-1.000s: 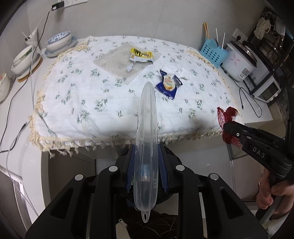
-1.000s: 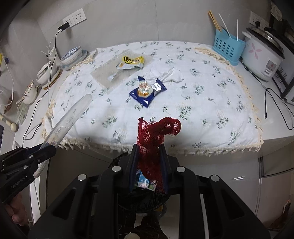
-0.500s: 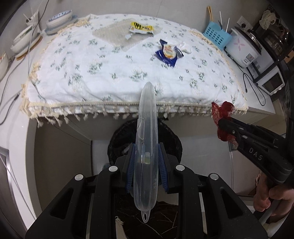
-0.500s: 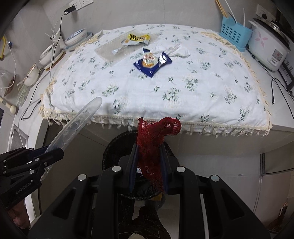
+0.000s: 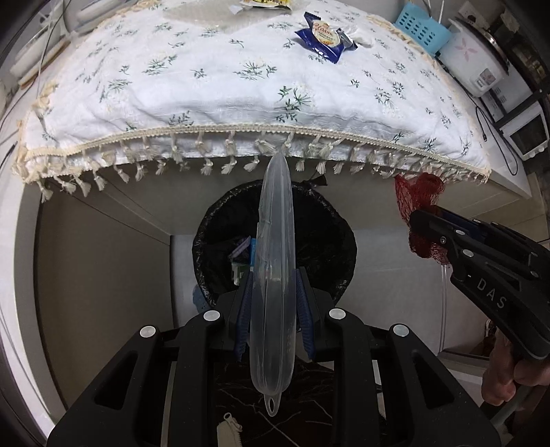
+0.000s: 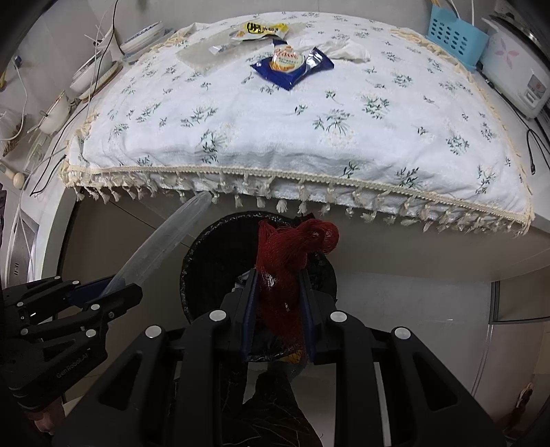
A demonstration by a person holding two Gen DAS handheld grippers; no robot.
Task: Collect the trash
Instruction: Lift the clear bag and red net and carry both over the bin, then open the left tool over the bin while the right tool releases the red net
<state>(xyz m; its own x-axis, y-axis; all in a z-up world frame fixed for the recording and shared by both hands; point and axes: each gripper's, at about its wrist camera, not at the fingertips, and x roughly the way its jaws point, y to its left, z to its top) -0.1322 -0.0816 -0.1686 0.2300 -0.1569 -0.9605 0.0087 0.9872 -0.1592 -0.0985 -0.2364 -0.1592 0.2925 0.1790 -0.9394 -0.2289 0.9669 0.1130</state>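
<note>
the left gripper (image 5: 274, 309) is clenched on a long clear plastic case (image 5: 275, 261), its blue pads (image 5: 244, 309) pressing the case from both sides. the case stands nearly on end along the fingers, its rounded tip up by the tassels of the tablecloth (image 5: 240, 89) and its small loop end hanging low toward the camera. directly under it sits the bin (image 5: 330, 233), lined with a black bag, with a few scraps showing inside (something blue and something pale, too dim to name).

the right gripper (image 6: 277, 309) is clamped on a red mesh net (image 6: 292, 254), which bunches up above the fingers into a knotted lump and trails down between the pads. it too hangs over the mouth of the bin (image 6: 206, 261), just right of the plastic case (image 6: 165, 244) as the right wrist camera sees it. a hand (image 5: 505, 374) grips the right gripper's handle at the edge of the left view.

on the table, well apart from both grippers, lie a blue snack wrapper (image 6: 292, 65), a yellow wrapper (image 6: 263, 29) on a clear mat, and a crumpled white tissue (image 6: 343, 50). a blue basket (image 6: 453, 32) and a rice cooker (image 6: 515, 68) stand at the far right.
</note>
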